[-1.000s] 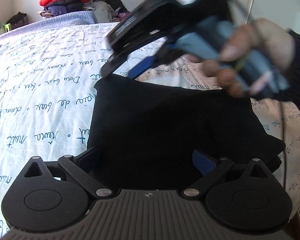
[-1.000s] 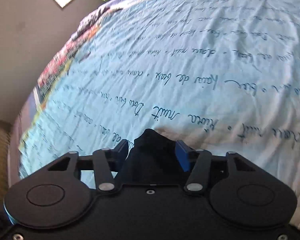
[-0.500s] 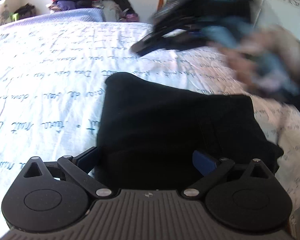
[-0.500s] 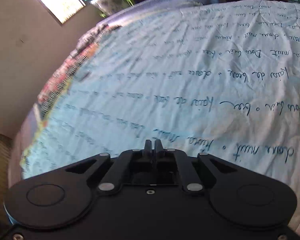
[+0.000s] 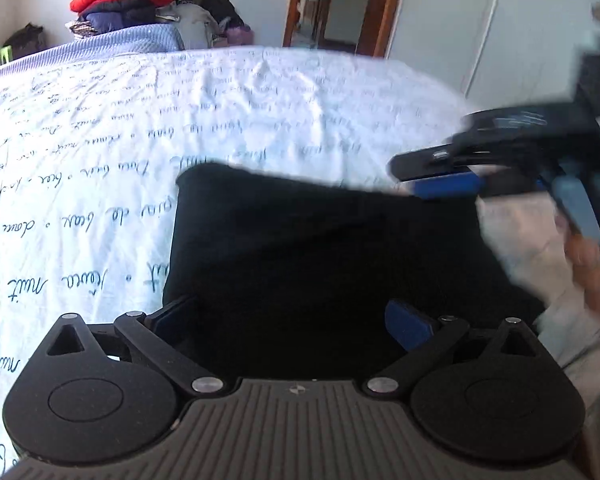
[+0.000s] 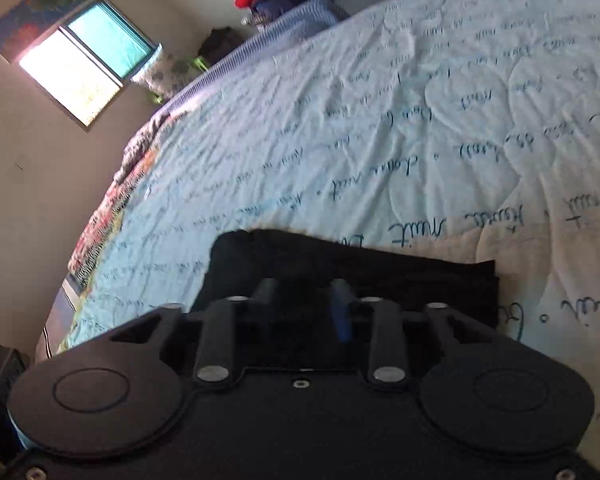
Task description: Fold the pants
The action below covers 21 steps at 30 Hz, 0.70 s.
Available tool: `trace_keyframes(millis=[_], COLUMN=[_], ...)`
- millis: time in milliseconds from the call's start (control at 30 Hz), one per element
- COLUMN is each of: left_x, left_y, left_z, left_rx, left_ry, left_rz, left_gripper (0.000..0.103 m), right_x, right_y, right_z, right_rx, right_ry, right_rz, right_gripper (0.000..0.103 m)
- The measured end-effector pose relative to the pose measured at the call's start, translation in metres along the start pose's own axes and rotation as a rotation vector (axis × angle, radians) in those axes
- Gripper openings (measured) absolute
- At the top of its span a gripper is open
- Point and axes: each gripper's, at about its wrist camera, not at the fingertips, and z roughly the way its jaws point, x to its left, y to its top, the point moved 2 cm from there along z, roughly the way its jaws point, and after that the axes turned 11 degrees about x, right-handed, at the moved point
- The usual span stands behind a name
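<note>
The black pants (image 5: 324, 248) lie folded in a flat block on the bed's white sheet with blue handwriting print (image 5: 100, 168). My left gripper (image 5: 292, 316) is open, its blue pads wide apart over the near edge of the pants, empty. In the left wrist view my right gripper (image 5: 440, 184) hovers, blurred, just above the pants' far right corner, held by a hand. In the right wrist view the pants (image 6: 400, 272) lie just beyond my right gripper (image 6: 306, 300), whose fingers stand partly apart with nothing clamped between them.
A pile of red and dark clothes (image 5: 120, 0) sits beyond the bed's far end, with a lilac blanket (image 5: 100, 44) there. A doorway (image 5: 332, 4) and white wardrobe (image 5: 500, 40) stand at the back right. A window (image 6: 84, 76) is on the left wall.
My right gripper let go of the pants' corner, closed briefly, swung from the far left corner to the far right side, and now stands partly open. My left gripper stayed open at the near edge.
</note>
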Motion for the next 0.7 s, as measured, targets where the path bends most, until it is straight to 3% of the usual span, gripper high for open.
trace_keyframes(millis=[33,100,167,200,233,267,333,400,467,533,600,667,700], left_x=[0.000,-0.006,-0.013,-0.014,-0.014,-0.017,-0.023,-0.023,-0.026,-0.031,-0.035,-0.041,-0.042], left_y=[0.004,0.012,0.018,0.016,0.013,0.009,0.009,0.012,0.015,0.013,0.005,-0.004,-0.005], left_z=[-0.003,-0.002,0.014,0.031,0.043,0.044,0.037,0.028,0.023,0.026,0.038,0.031,0.025], left_rx=[-0.016,-0.025,0.026,0.080,0.105,0.078,0.073,0.065,0.039,0.060,0.096,0.054,0.053], left_ry=[-0.007,-0.026,-0.073,-0.104,-0.083,-0.055,-0.028,-0.049,-0.065,-0.050,-0.013,0.023,0.013], left_rz=[-0.007,0.003,0.014,0.017,0.020,0.046,0.073,0.046,0.036,0.036,0.068,0.079,0.075], left_gripper=[0.101,0.101,0.102,0.102,0.102,0.102,0.100,0.100,0.102,0.102,0.103,0.101,0.101], right_x=[0.003,0.007,-0.004,-0.016,-0.028,-0.037,-0.039,-0.027,-0.014,-0.002,-0.002,-0.017,-0.020], right_y=[-0.007,-0.021,-0.035,-0.041,-0.047,-0.050,-0.055,-0.064,-0.076,-0.090,-0.104,-0.113,-0.116], right_z=[-0.011,-0.018,-0.007,-0.002,-0.004,-0.012,-0.035,-0.057,-0.063,-0.053,-0.037,-0.033,-0.039], right_rx=[-0.024,-0.022,0.017,0.030,0.008,-0.021,-0.079,-0.160,-0.159,-0.091,-0.047,-0.044,-0.061], right_ry=[0.029,0.084,0.039,-0.011,-0.007,0.024,-0.005,-0.039,0.056,0.117,0.038,-0.083,-0.060], right_rz=[-0.008,-0.020,-0.002,0.022,0.053,0.113,0.171,0.132,0.119,0.082,0.046,0.096,0.120], right_gripper=[0.080,0.080,0.079,0.066,0.053,0.053,0.065,0.073,0.077,0.077,0.076,0.073,0.072])
